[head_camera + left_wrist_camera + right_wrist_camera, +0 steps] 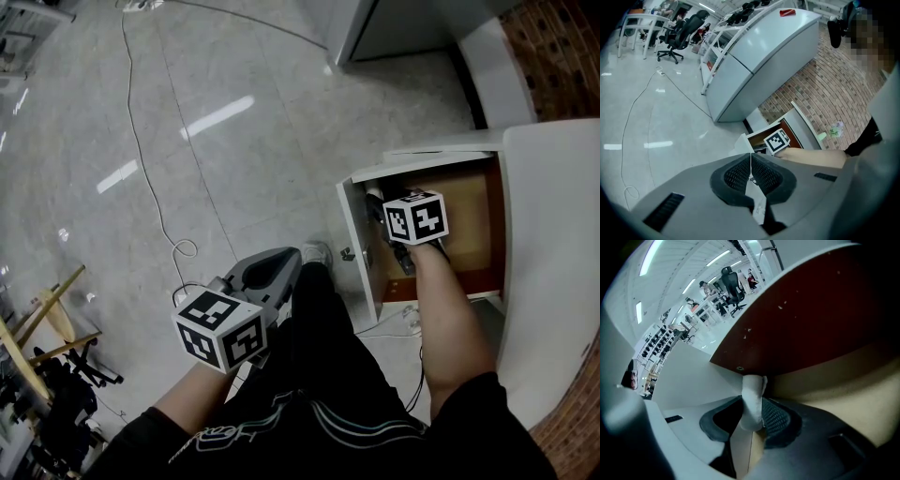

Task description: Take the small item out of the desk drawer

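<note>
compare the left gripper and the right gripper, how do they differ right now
Place: the right gripper reaches down into the open drawer; the left gripper hangs outside it, over the floor.
Load: the right gripper is closed on a small white item; the left gripper is shut with nothing between its jaws.
Shared: each carries a marker cube.

You stood on a glossy pale floor [234,141] streaked with light reflections; a thin cable [144,155] trailed across it, a brick wall [825,93] beside you, office chairs [679,35] beyond.
</note>
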